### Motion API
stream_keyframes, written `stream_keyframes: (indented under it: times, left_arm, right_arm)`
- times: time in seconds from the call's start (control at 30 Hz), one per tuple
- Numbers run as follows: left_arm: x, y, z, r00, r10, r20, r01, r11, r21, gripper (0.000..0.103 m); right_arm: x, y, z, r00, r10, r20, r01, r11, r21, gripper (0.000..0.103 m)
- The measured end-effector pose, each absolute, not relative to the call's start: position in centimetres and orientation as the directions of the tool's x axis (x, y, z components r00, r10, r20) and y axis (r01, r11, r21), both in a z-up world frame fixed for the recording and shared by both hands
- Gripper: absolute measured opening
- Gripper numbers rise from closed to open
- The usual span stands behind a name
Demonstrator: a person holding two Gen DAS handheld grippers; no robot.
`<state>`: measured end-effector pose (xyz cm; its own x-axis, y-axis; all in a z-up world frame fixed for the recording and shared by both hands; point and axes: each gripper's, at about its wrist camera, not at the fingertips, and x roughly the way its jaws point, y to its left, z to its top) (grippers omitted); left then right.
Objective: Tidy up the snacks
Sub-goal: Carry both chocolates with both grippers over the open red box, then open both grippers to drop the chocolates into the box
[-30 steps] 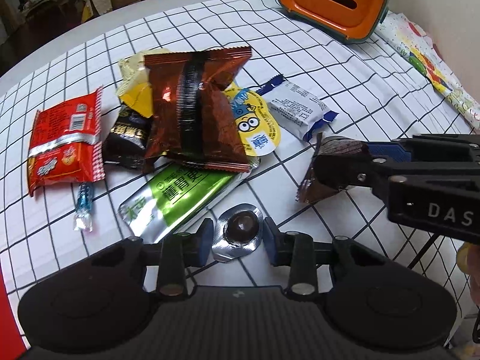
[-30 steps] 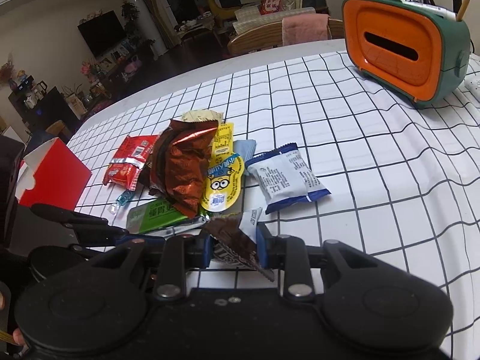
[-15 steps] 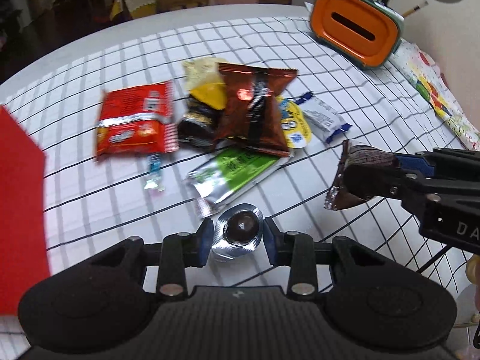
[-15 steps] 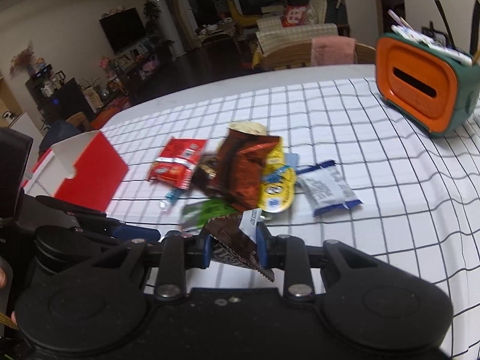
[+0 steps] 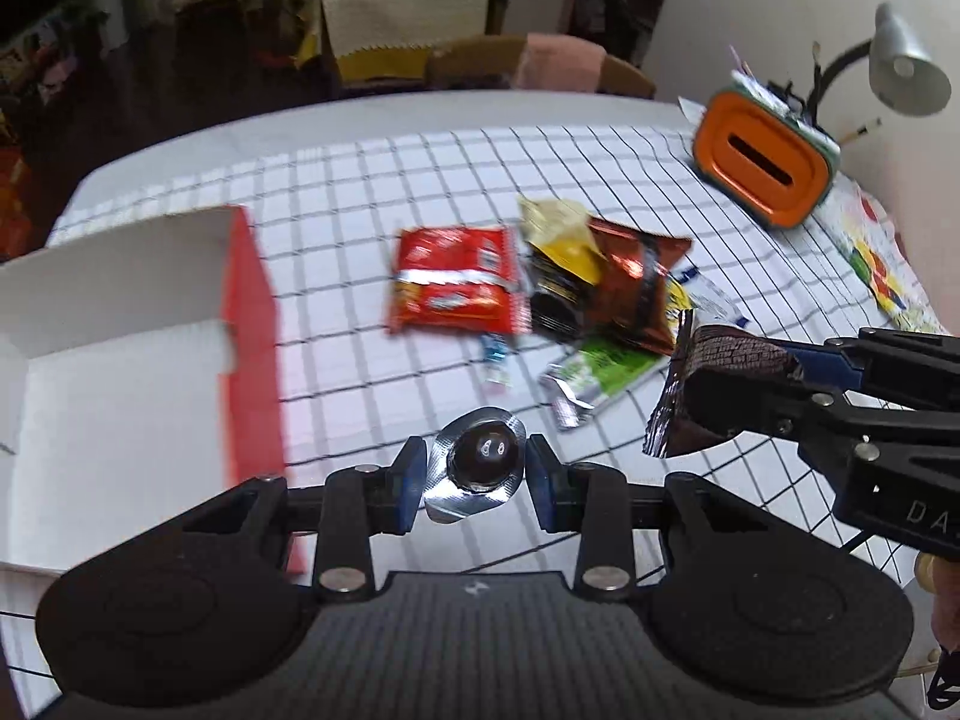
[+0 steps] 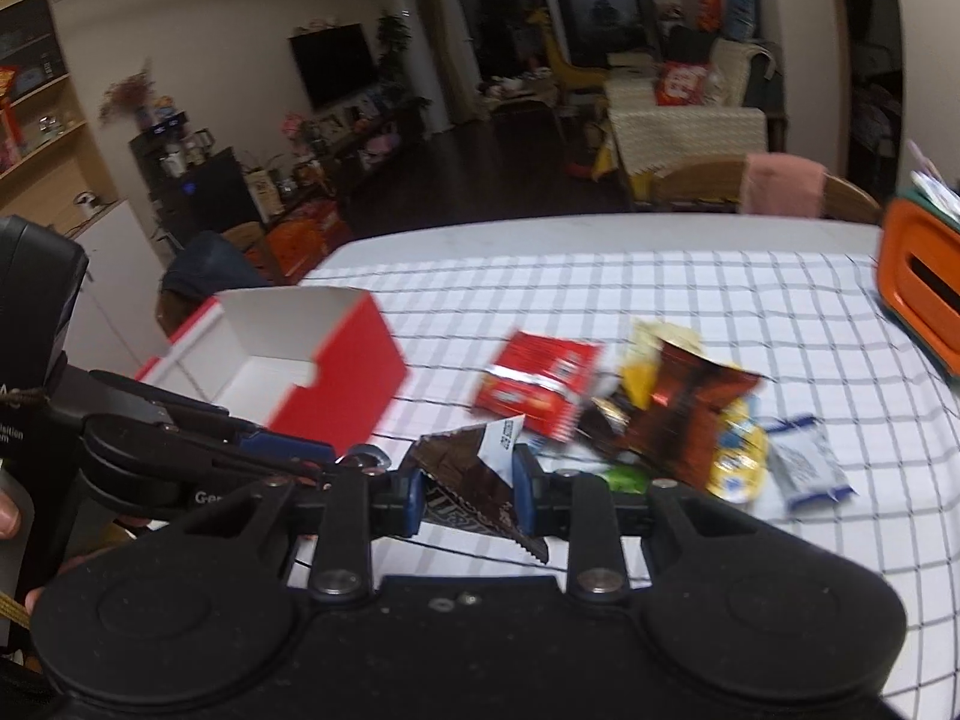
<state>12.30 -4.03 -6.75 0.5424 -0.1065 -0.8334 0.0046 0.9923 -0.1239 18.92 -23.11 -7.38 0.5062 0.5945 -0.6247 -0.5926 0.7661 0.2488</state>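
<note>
My left gripper [image 5: 477,468] is shut on a round foil-wrapped chocolate [image 5: 477,465], held above the table. My right gripper [image 6: 468,489] is shut on a dark brown chocolate wrapper [image 6: 465,474]; it shows in the left wrist view [image 5: 714,384] at the right. An open red box with a white inside [image 5: 114,324] stands at the left, also in the right wrist view [image 6: 312,354]. The snack pile lies on the checked cloth: a red packet [image 5: 456,285], a brown bag [image 5: 624,294], a green sachet [image 5: 600,372], a blue-white packet [image 6: 807,474].
An orange and green pen holder [image 5: 765,168] stands at the far right of the table, with a grey desk lamp [image 5: 906,69] behind it. A patterned paper [image 5: 882,264] lies along the right edge. A chair with a pink cloth [image 5: 552,66] stands beyond the table.
Both grippers have risen and swung left with their snacks still held. The snack pile has dropped away to the right and the red box has come into fuller view.
</note>
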Motion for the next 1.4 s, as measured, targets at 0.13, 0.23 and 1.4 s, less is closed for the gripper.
stream_keyframes:
  times: [0.13,0.23,1.4]
  left_arm:
    - [11.6,-0.7,-5.7,0.551,-0.073,-0.831,-0.034,0.993,-0.109,0.035]
    - [11.0,2.1,-5.0,0.566,-0.052,-0.822,-0.063,0.992,-0.106,0.035]
    - [11.4,23.3,-10.8,0.446,0.097,-0.890,-0.185,0.983,0.014,0.036]
  right_arm:
    - [18.4,-19.7,-6.4,0.491,0.614,-0.618,-0.628,0.741,0.237,0.027]
    - [18.1,-16.9,-5.7,0.480,0.625,-0.615,-0.654,0.723,0.223,0.027]
    - [21.0,6.9,-13.5,0.330,0.482,-0.811,-0.710,0.694,0.123,0.027]
